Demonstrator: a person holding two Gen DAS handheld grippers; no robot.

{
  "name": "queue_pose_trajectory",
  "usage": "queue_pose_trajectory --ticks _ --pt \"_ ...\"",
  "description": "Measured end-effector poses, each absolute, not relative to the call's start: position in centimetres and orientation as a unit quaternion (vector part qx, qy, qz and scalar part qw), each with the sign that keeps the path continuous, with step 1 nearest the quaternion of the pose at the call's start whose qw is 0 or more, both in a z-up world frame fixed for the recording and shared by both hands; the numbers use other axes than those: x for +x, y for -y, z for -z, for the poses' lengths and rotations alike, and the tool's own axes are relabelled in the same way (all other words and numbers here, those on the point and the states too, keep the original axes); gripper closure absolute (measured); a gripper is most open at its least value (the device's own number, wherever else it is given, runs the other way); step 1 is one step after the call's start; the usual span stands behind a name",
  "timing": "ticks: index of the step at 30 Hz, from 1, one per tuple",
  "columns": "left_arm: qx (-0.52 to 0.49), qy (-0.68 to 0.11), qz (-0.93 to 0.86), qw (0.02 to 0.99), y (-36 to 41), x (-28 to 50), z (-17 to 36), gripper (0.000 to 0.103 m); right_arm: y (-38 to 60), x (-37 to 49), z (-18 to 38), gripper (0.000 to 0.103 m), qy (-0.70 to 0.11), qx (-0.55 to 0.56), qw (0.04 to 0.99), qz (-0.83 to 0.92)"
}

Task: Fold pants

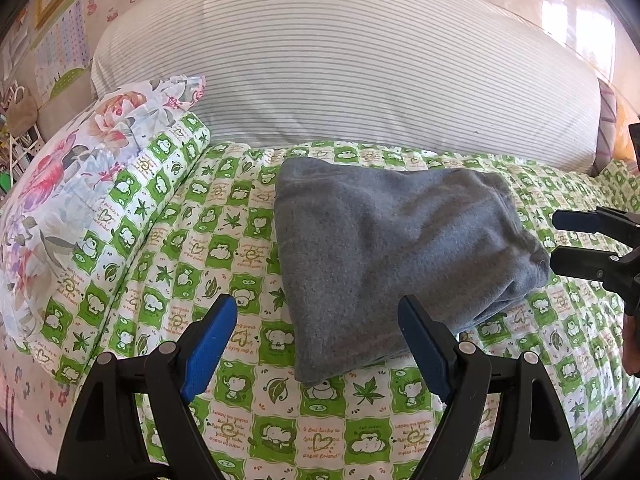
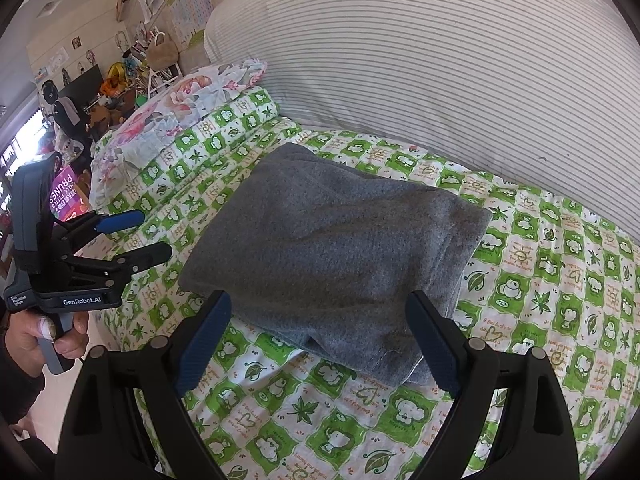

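1. Nearest in each wrist view are that gripper's own blue-padded fingers. The left gripper has its jaws standing wide apart with nothing between the pads; its right-hand finger overlaps the near edge of the cloth in the picture, but whether it touches I cannot tell.
2. The right gripper is likewise spread wide and empty. Its two fingers frame the near edge of the bundle, and no pad is seen pressing on cloth.
3. Just beyond both pairs of fingers lie the grey pants, already a thick, compact, multi-layered bundle resting on the green-and-white quilt near the middle of the bed.
4. The relation that matters: the bundle lies straight ahead of and below both grippers. In the right view it sits centred between the fingers. In the left view it sits ahead and off to the right. So the right gripper looks the better lined up with it.
5. The bundle's longer side appears to run from the near corner away toward the striped cushion, slanting slightly; the stacked layer edges show at the near right corner.
6. Judging by the squared shape, the folding looks finished or nearly so, and any remaining move would be a small tidy of that near edge.
7. Farther off, a floral pillow lies at the left and is well apart from the pants.
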State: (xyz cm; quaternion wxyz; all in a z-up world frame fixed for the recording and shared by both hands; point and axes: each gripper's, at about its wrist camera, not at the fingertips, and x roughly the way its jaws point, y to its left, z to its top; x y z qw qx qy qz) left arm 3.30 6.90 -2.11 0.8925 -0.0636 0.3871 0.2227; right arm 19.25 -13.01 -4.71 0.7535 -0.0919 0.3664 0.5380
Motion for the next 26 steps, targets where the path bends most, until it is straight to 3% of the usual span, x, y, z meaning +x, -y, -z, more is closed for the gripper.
queue_pose_trajectory --ticks 26 --pt "-0.065 -0.395 -0.213 0.891 -6.8 4.6 2.2 0.020 13.7 19.7 5.2 0.014 -0.373 -0.084 0.758 -0.529"
